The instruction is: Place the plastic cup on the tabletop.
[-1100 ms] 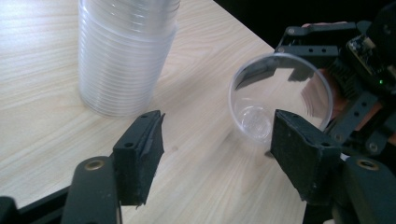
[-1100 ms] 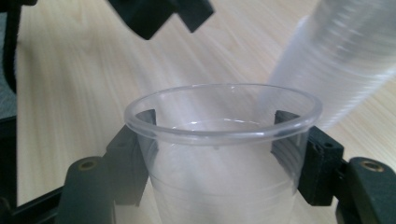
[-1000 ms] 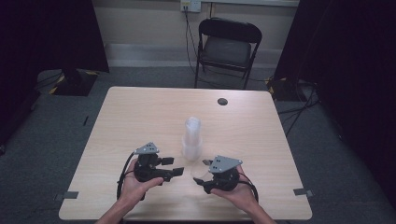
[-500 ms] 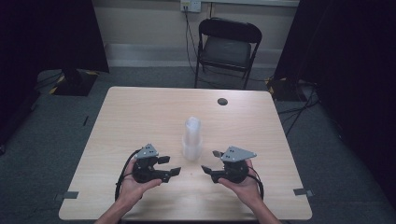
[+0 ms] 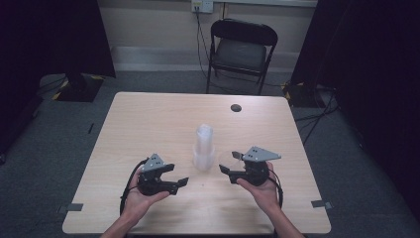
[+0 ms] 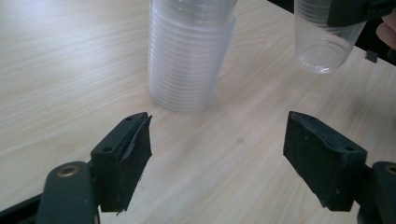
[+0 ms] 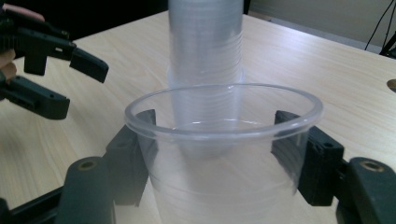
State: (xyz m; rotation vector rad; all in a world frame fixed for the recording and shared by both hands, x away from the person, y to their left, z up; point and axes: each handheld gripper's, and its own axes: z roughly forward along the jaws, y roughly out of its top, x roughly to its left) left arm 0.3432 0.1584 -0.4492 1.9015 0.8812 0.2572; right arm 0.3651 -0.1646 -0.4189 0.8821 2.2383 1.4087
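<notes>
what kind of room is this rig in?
Probably a lab or studio recording space: black curtains on both sides, a bare light wooden table, a black folding metal chair by a plain wall, grey carpet.

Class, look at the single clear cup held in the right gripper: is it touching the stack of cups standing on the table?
Apart. In the left gripper view, the single cup hangs above the table with bare wood between it and the stack of cups; the right gripper holds it.

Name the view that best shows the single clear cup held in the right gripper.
The right gripper view: the single cup sits large between its jaws, rim up. The left gripper view catches its base clear of the table; the high view shows a faint shape.
</notes>
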